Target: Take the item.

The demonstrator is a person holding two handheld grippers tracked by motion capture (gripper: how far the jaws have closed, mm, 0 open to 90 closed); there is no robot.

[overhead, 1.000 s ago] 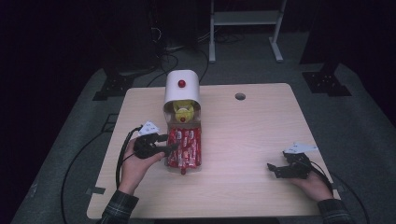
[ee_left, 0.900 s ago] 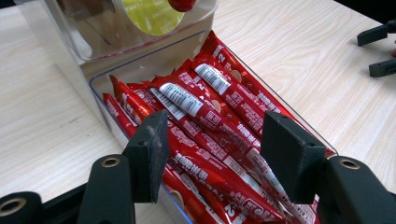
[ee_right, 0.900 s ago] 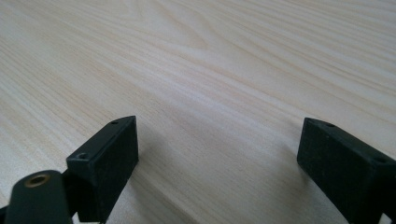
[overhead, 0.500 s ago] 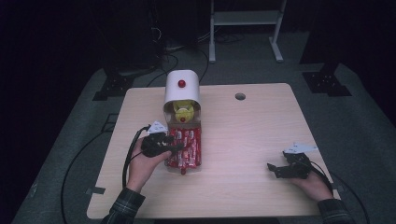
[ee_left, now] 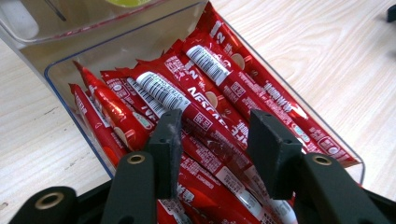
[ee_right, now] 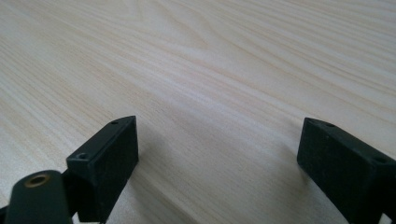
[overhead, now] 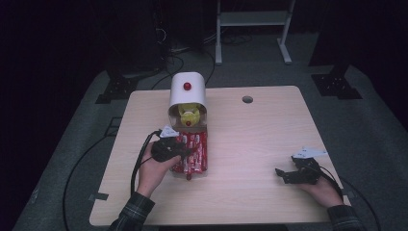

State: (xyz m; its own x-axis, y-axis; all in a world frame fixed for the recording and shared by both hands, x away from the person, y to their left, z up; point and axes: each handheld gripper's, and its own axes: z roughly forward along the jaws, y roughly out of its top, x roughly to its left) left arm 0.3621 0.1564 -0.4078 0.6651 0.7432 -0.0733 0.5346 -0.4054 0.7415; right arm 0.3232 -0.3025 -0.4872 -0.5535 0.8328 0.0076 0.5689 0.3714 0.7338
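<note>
Red sachets (ee_left: 205, 102) show barcodes between left tongs (ee_left: 219, 154).

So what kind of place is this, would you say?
Probably a lab or recording studio, not a home: one wooden table in a dark, grey-carpeted room, black stand bases around it, and cables trailing across the floor.

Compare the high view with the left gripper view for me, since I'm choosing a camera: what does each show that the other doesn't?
The high view alone gives the white dispenser, the right tongs resting apart, and the whole table. The left gripper view alone gives barcodes and lettering on the red sachets, with the left tongs closing around them. Both share the clear tray.
</note>
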